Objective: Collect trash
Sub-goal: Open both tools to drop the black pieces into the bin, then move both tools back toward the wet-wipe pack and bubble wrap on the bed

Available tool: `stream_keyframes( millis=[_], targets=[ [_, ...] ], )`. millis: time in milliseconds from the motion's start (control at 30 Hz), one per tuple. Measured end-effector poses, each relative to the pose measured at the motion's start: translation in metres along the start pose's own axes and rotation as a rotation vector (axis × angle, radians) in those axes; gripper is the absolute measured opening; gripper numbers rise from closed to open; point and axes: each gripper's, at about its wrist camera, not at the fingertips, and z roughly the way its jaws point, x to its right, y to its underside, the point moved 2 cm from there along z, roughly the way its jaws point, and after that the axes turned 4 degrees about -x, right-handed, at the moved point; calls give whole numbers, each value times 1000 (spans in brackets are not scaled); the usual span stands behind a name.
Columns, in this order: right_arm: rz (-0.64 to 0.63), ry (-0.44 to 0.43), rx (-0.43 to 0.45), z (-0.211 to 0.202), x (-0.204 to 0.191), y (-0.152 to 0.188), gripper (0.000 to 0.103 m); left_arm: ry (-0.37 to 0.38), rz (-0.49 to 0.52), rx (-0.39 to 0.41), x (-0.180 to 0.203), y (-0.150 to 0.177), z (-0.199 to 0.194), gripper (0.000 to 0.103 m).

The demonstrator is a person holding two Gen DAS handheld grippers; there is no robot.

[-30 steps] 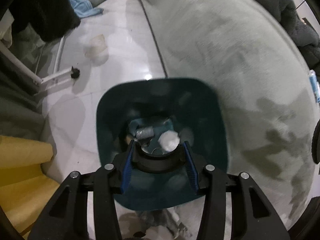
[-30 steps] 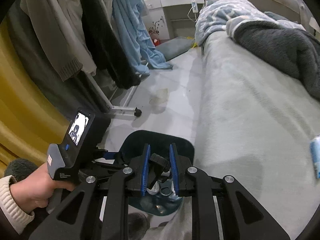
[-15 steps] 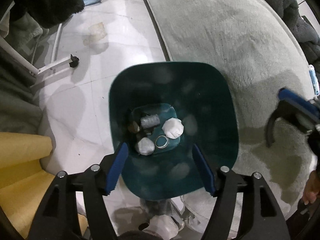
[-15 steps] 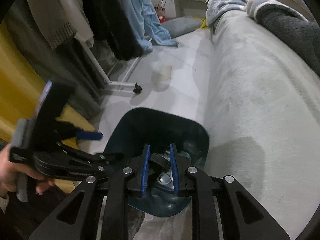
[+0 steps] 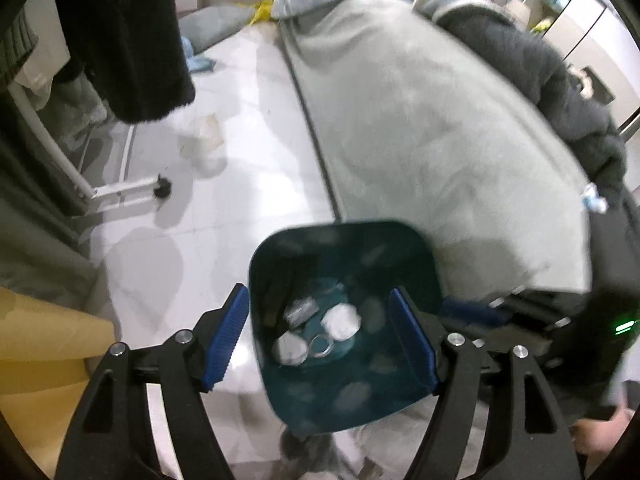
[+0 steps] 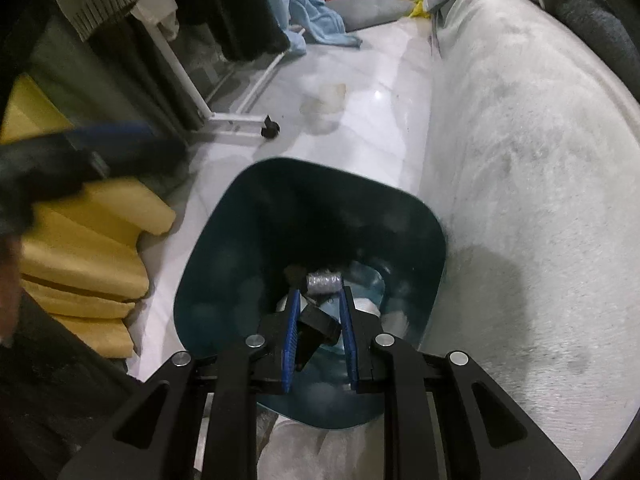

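Left wrist view looks down into a dark teal bin (image 5: 344, 392) standing on the white tiled floor (image 5: 248, 128), just beside the near edge of a bed covered in a pale grey-green blanket (image 5: 432, 128). The left gripper (image 5: 320, 340) hangs above the bin with its blue pads wide apart; its jaws have just been opening, and nothing sits between them. At the bottom of the bin lie two white paper wads (image 5: 340, 320), a grey crumpled wrapper (image 5: 300, 312) and a small metal ring (image 5: 320, 346). On the floor farther off lies a flattened clear plastic piece (image 5: 208, 140), near the wheeled foot of a white clothes rack (image 5: 132, 192). A small blue-and-white item (image 5: 594, 198) rests on the blanket at the right edge.

In the right wrist view, the right gripper (image 6: 318, 320) is low inside the bin's mouth, its pads drawn narrow on a black angular piece (image 6: 316, 332) pinched between them. The grey wrapper lies just beyond its fingertips. Yellow foam cushions (image 6: 80, 264) are stacked to the left of the bin. The left gripper shows as a dark blur at the far left.
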Motion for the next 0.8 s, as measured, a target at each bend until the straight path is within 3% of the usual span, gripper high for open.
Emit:
stream_keyframes(
  millis=[167,467,533,667,800],
  targets=[
    [-4,6,-29,8,-3,3,20,16,29,103,9,-11,-26,82],
    [-1,23,-63,16,-1,9,21,62,28,283,17,-24,-66,83],
    [0,23,-66,16,0,8,32,71,28,313,20,-26,-74,83],
    [0,27,-62,14,0,7,37,73,45,373,28,-27,-91,84],
    [5,21,-48,6,1,6,49,77,59,419,36,-28,-103,84]
  ],
)
